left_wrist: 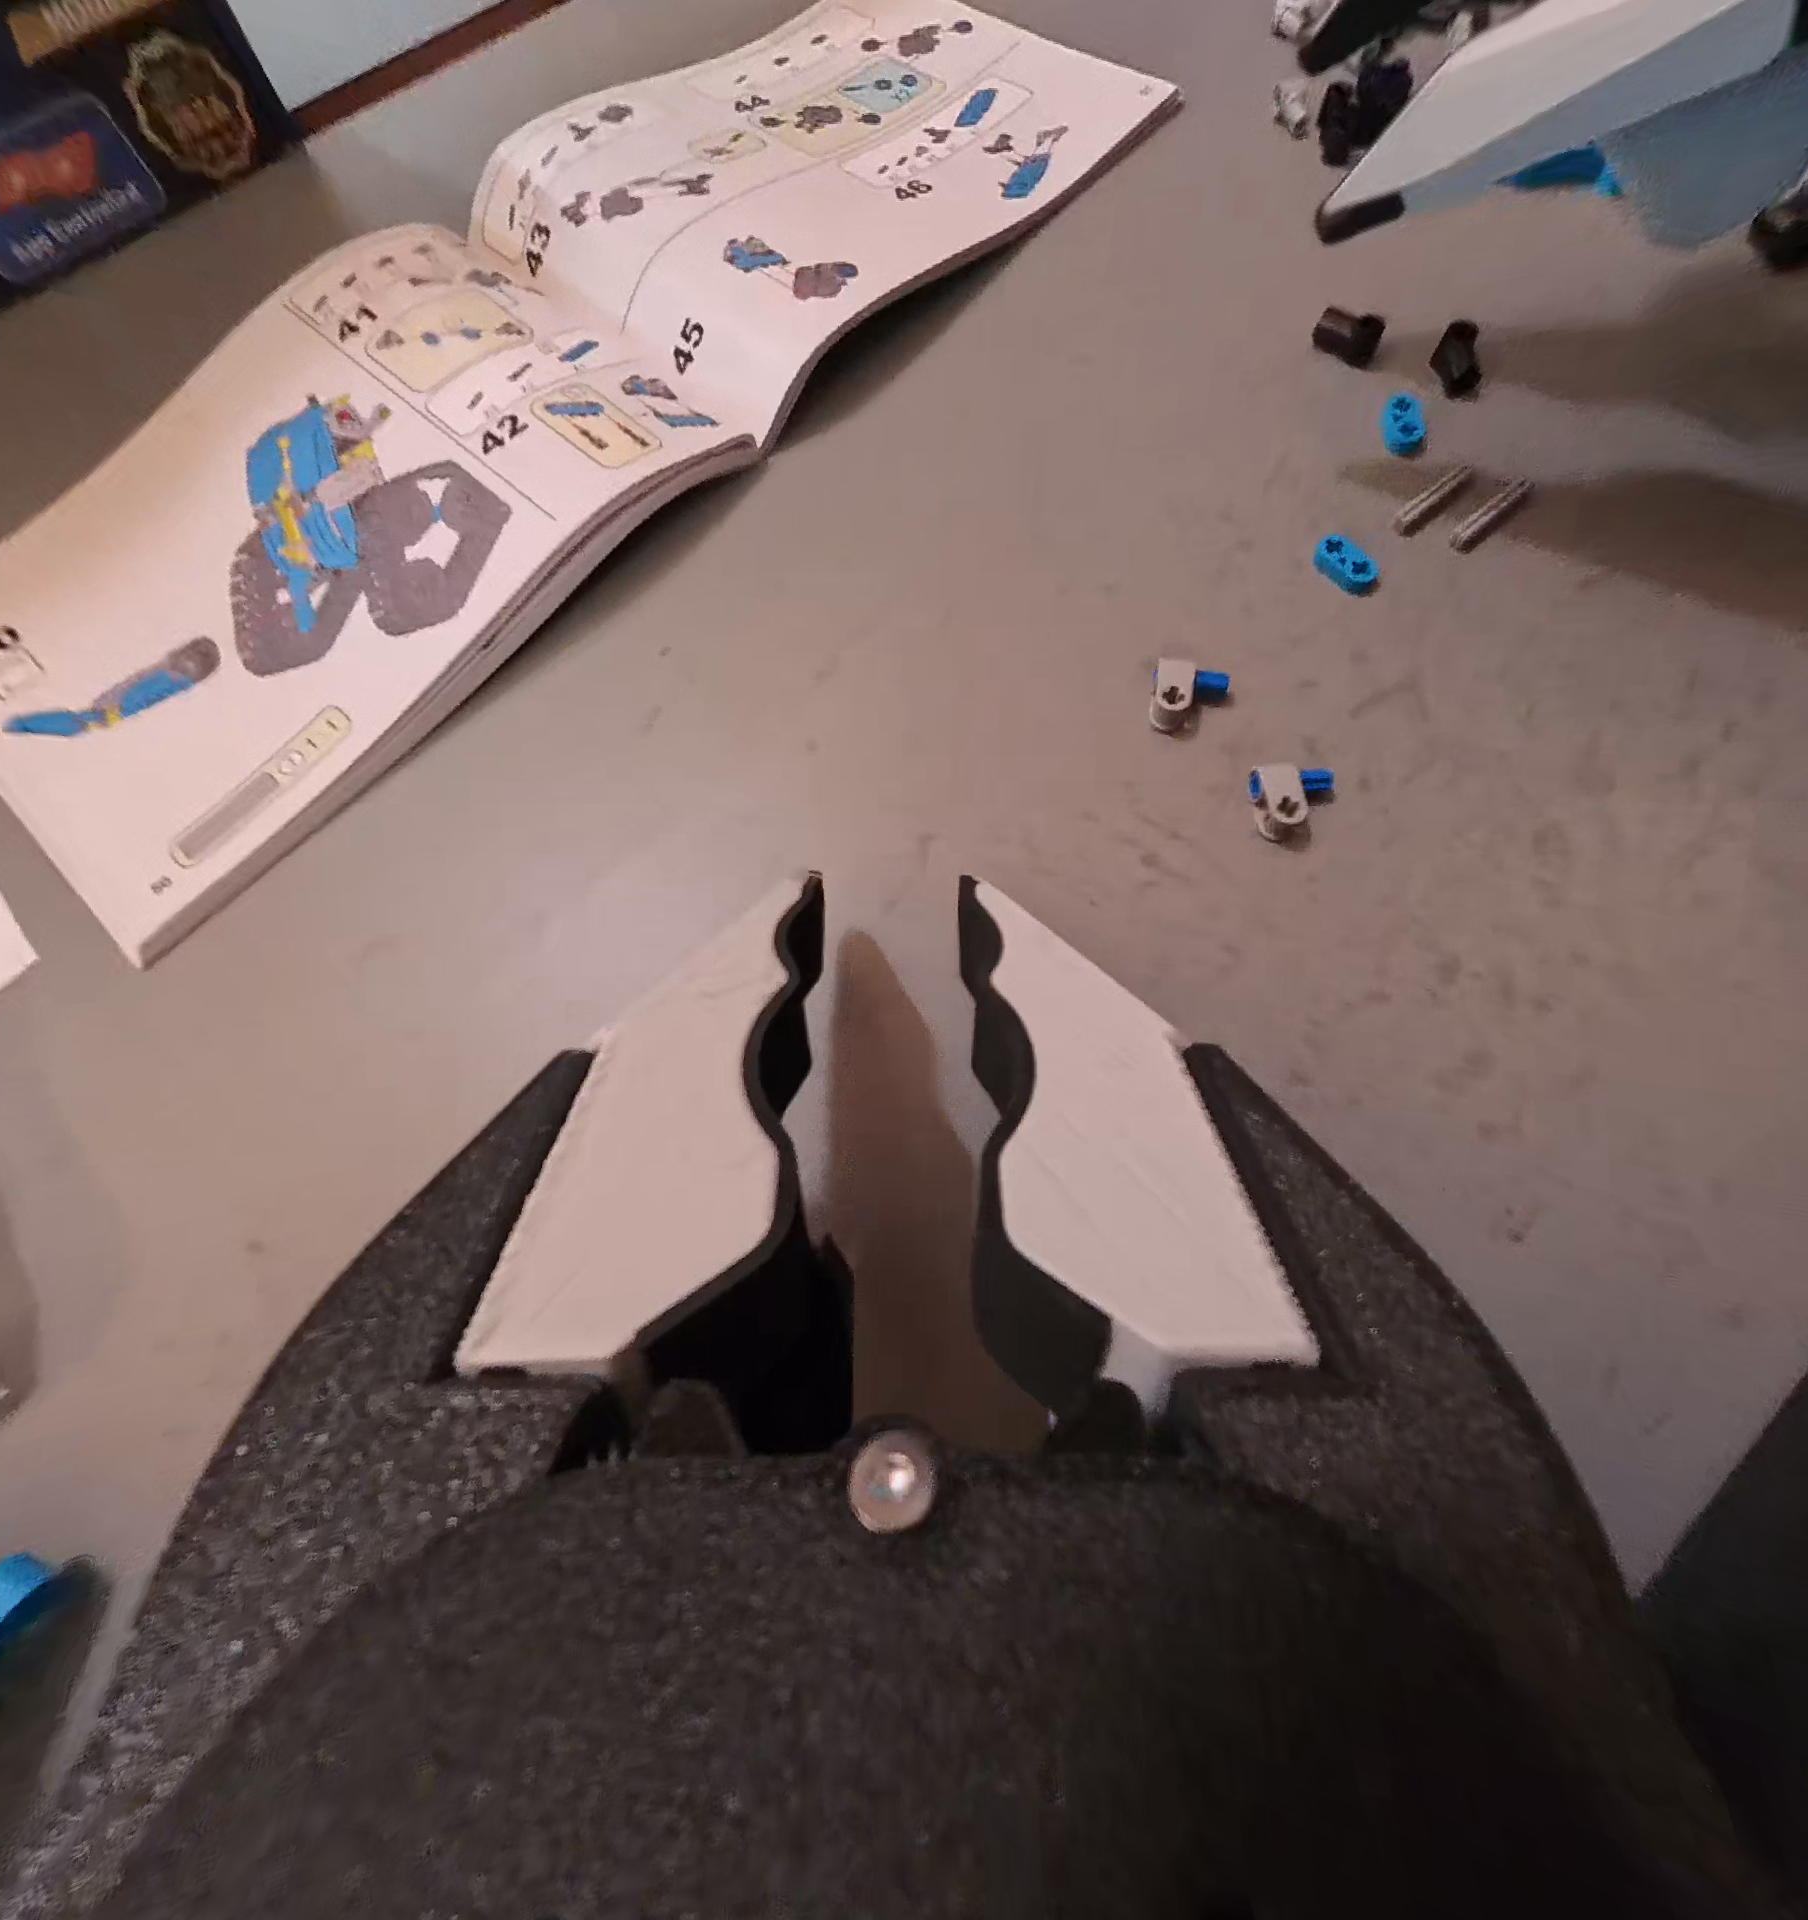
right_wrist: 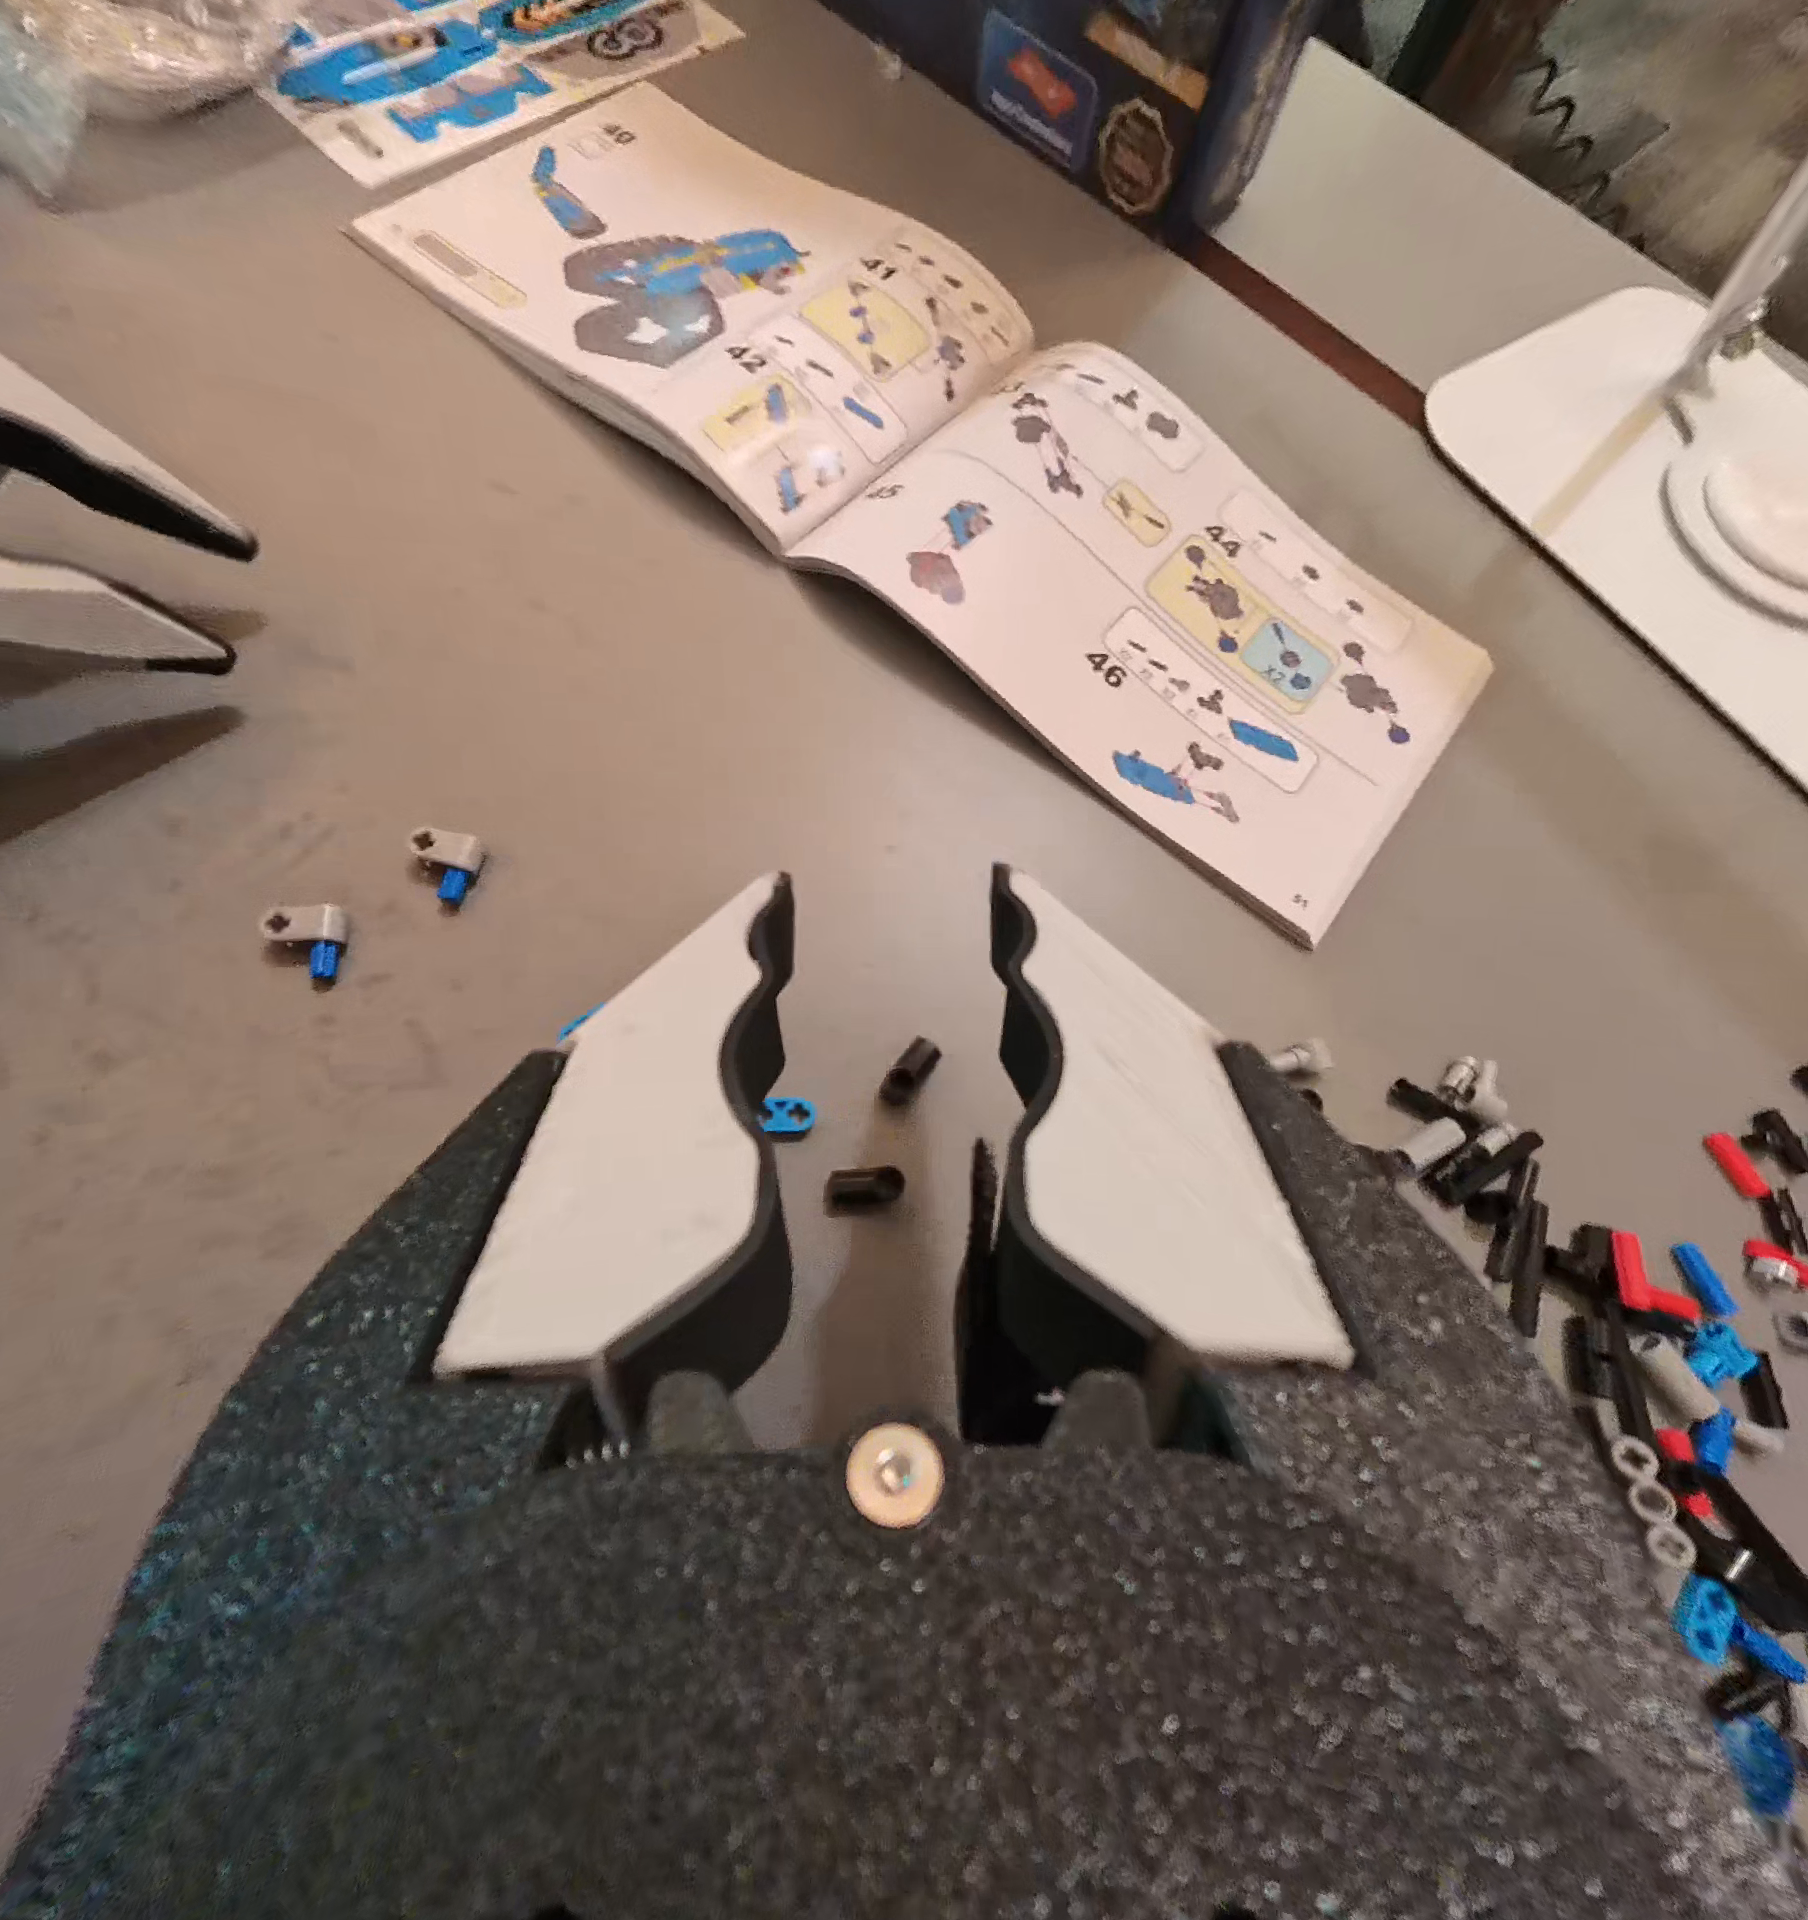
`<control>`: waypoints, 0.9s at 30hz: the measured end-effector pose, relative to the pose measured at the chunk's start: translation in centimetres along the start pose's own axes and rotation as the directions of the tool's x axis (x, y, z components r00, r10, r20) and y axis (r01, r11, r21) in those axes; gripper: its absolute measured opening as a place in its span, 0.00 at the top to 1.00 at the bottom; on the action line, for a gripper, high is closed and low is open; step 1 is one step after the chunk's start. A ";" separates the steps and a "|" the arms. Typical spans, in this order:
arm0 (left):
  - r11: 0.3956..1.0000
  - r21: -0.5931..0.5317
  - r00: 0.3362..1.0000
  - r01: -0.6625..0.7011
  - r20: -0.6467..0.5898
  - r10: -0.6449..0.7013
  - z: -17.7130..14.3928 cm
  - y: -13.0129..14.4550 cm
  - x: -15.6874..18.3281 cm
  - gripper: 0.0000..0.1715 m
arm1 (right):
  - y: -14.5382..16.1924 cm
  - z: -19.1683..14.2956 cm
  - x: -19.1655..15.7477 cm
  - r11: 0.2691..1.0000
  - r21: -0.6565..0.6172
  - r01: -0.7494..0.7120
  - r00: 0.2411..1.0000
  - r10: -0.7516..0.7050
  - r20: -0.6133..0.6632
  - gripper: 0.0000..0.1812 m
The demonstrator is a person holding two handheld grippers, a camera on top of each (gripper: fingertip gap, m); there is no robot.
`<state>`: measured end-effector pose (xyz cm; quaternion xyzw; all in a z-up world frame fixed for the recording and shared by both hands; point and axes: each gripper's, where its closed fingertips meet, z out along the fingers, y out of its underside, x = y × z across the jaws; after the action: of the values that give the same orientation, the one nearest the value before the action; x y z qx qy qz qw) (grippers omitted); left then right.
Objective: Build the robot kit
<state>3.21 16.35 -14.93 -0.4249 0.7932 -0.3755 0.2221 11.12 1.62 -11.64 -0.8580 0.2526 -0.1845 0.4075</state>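
My left gripper (left_wrist: 889, 883) is open and empty above bare grey table. To its right lie two grey connectors with blue pins (left_wrist: 1186, 694) (left_wrist: 1286, 798), two blue links (left_wrist: 1347, 564) (left_wrist: 1404, 423), two grey axles (left_wrist: 1432, 501) and two black bushes (left_wrist: 1347, 335). My right gripper (right_wrist: 889, 878) is open and empty, low over the table. Two black bushes (right_wrist: 908, 1070) (right_wrist: 864, 1188) and a blue link (right_wrist: 788, 1117) lie between its fingers. The grey connectors (right_wrist: 448, 854) (right_wrist: 306, 930) lie to its left. The left gripper's fingers (right_wrist: 100, 499) show at the left edge.
An open instruction booklet (left_wrist: 526, 416) (right_wrist: 983, 499) lies ahead of both grippers. A pile of small black, red, blue and grey parts (right_wrist: 1658, 1351) sits at the right. A dark box (right_wrist: 1108, 114) stands behind the booklet. A white stand base (right_wrist: 1658, 520) is at the far right.
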 end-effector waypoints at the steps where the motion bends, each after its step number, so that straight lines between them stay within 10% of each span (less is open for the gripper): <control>1: 1.000 -0.004 0.999 0.022 -0.023 -0.022 0.1 0.0 0.0 0.85 | -0.2 -0.2 0.3 0.999 0.017 -0.027 1.000 0.027 0.002 0.79; 9: 0.999 -0.024 0.997 0.035 -0.072 -0.036 0.4 0.1 0.3 0.85 | -0.3 -0.1 1.0 0.984 0.075 -0.163 0.985 0.157 0.075 0.63; 27: 0.999 -0.040 0.996 0.009 -0.088 -0.012 0.6 0.3 0.8 0.84 | -1.2 -0.3 -0.9 0.991 0.120 -0.061 0.992 0.047 0.119 0.74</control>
<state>2.98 15.56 -15.56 -0.4163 0.8073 -0.3792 0.1767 10.55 2.60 -10.65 -0.8332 0.2398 -0.1383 0.4786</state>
